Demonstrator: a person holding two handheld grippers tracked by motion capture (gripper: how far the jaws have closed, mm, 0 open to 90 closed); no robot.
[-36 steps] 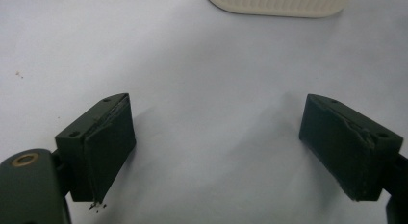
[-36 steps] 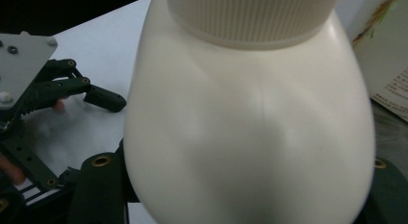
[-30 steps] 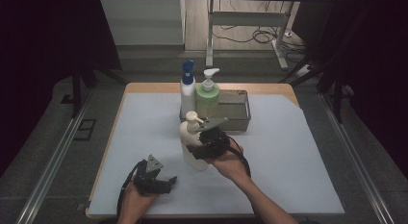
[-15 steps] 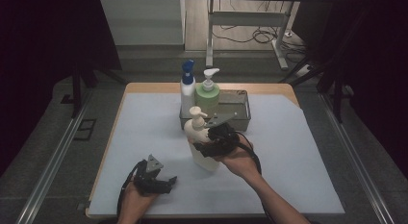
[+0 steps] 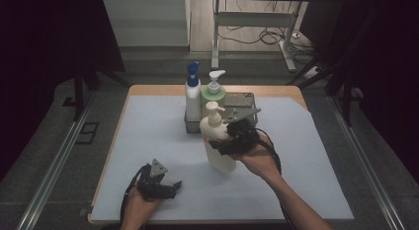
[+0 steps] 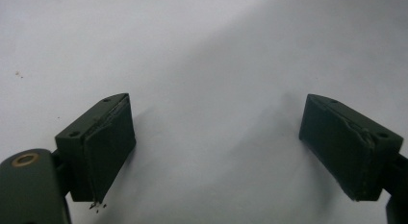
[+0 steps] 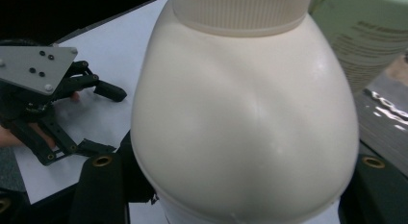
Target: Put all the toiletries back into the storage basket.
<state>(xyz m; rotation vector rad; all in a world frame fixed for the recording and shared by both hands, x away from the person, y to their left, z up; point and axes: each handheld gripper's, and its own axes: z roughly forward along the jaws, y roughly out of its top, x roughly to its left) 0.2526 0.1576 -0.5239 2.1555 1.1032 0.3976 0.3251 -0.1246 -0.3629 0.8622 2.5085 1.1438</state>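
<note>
My right gripper [image 5: 223, 142] is shut on a cream pump bottle [image 5: 222, 161] and holds it upright above the white table cover, just in front of the metal basket [image 5: 247, 99]. In the right gripper view the bottle's rounded shoulder [image 7: 245, 113] sits between the two black jaws of the right gripper [image 7: 235, 185]. My left gripper [image 5: 173, 186] rests at the front left of the table with its jaws wide apart. In the left gripper view nothing but the white cover [image 6: 192, 51] lies between the jaws of the left gripper [image 6: 216, 147].
A blue-capped white bottle [image 5: 192, 92] and a green pump bottle [image 5: 213, 94] stand at the basket's left end. In the right gripper view the green bottle [image 7: 370, 36] is close behind the cream one. The table's wooden rim [image 5: 148, 90] borders the cover.
The right gripper has lifted the cream bottle and carried it rightward and toward the basket. The left gripper has stayed where it was.
</note>
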